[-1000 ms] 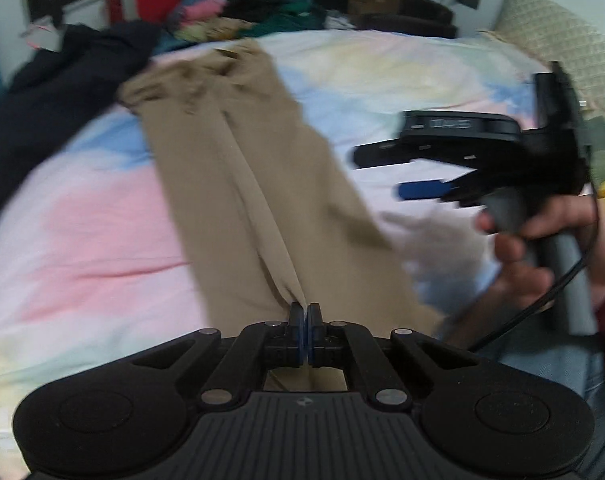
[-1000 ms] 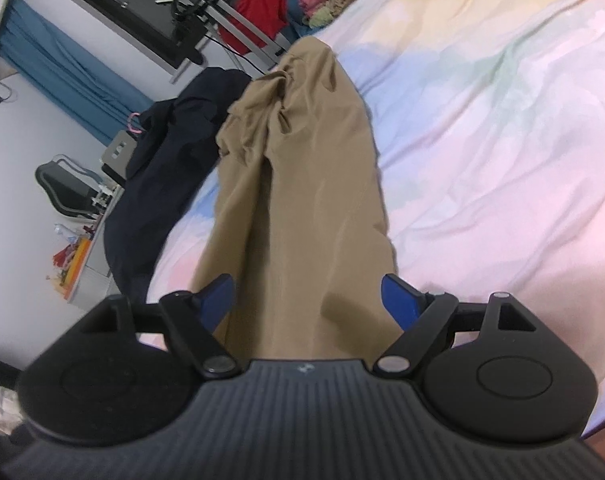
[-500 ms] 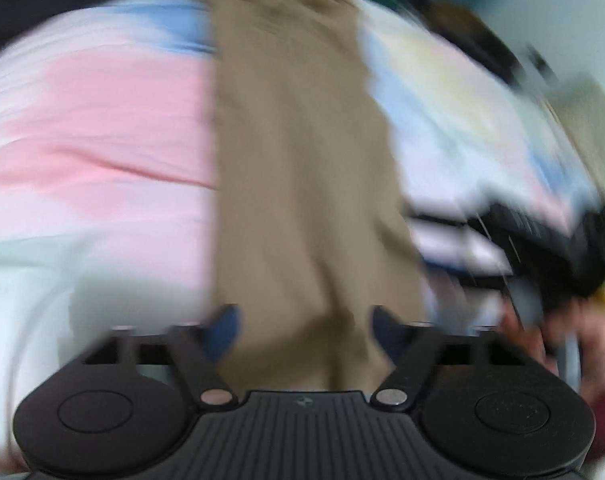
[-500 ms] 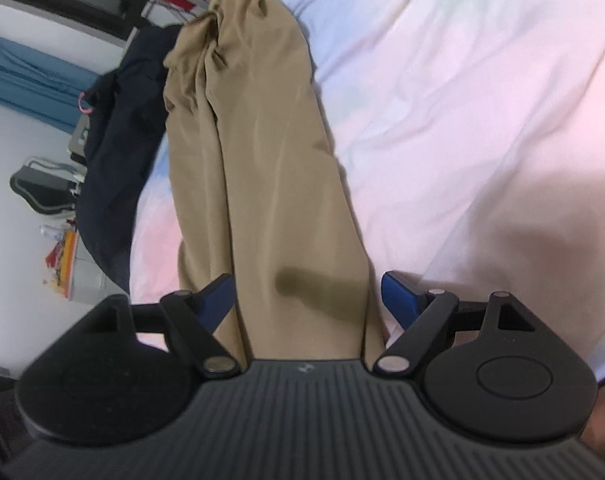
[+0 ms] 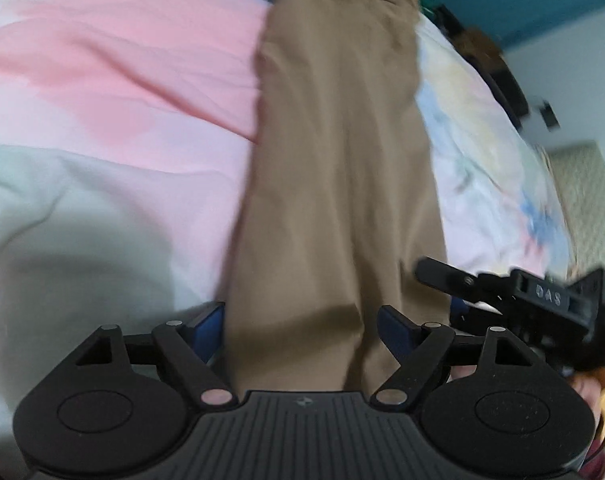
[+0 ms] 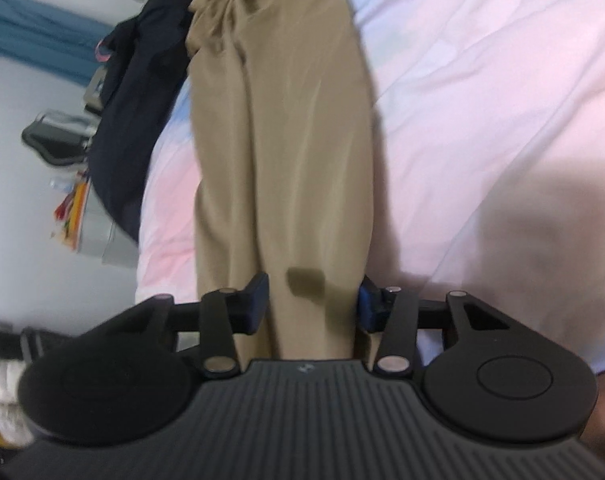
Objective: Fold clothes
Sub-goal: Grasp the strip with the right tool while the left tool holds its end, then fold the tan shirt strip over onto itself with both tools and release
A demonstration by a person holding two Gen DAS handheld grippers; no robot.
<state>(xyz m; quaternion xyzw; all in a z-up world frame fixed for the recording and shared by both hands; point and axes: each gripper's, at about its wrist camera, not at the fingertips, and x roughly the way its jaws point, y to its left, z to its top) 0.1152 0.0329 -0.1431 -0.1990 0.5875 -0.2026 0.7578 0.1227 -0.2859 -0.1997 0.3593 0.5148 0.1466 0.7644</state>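
Note:
Tan trousers point(image 5: 338, 160) lie lengthwise on the pastel bedspread point(image 5: 102, 100), legs together, waist crumpled at the far end. My left gripper point(image 5: 302, 330) is open, its blue pads either side of the near hem. My right gripper point(image 6: 312, 304) is open too, its jaws partly closed in around the same hem end of the trousers point(image 6: 286, 140), blue pads close to the cloth on both sides. The right gripper also shows in the left wrist view point(image 5: 502, 292), low at the right, just beside the trousers.
A dark navy garment point(image 6: 138, 80) lies heaped at the bed's left edge. A patterned pillow point(image 5: 582, 208) sits at the right. Clutter and a shelf stand beyond the bed's left side point(image 6: 74, 208). The bedspread point(image 6: 482, 100) spreads wide to the right.
My left gripper let go of the trouser hem and opened. Both grippers dropped low over the hem end. My right gripper's jaws narrowed around the cloth.

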